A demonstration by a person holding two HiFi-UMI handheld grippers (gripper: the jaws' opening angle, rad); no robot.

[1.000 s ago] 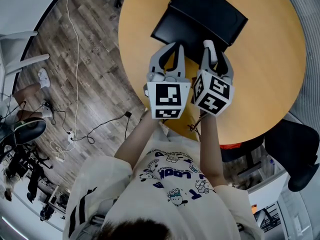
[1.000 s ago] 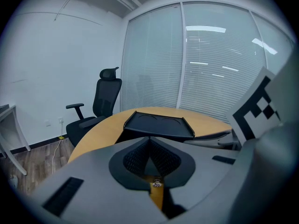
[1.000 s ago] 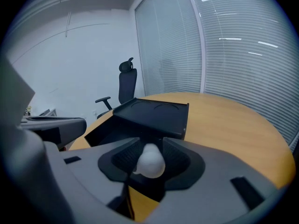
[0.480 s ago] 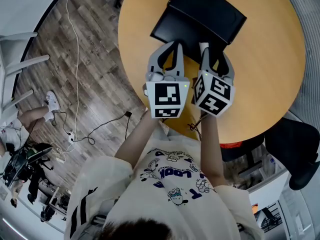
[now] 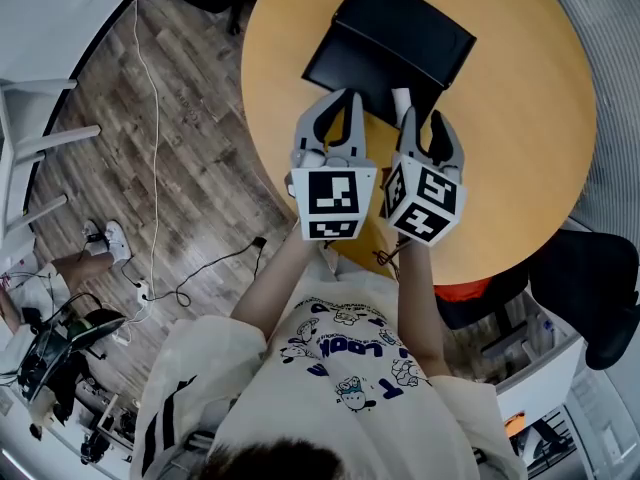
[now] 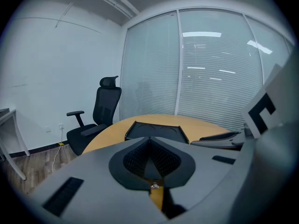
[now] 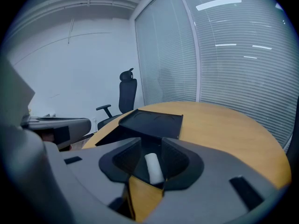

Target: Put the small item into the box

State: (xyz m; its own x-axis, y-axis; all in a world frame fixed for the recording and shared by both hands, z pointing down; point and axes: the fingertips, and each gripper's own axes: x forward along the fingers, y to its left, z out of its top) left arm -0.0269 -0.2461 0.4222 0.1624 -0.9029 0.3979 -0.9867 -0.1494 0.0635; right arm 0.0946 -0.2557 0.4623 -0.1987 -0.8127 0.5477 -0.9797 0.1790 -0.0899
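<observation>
Holds the left gripper (image 5: pixel 345 98) over the round wooden table (image 5: pixel 530 118) with its jaws pressed together on nothing. Shows the right gripper (image 5: pixel 424 116) just beside it, jaws wide apart though just closing a little, the small white cylinder (image 5: pixel 401 103) between them at the near edge of the open black box (image 5: pixel 400 28). Seems to leave the cylinder ungripped, though contact with the right-hand pad is hard to rule out.

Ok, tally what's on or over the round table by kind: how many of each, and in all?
Black box: 1
White cylinder, between the right gripper's jaws: 1
Grippers: 2, the left gripper and the right gripper
Total: 4
</observation>
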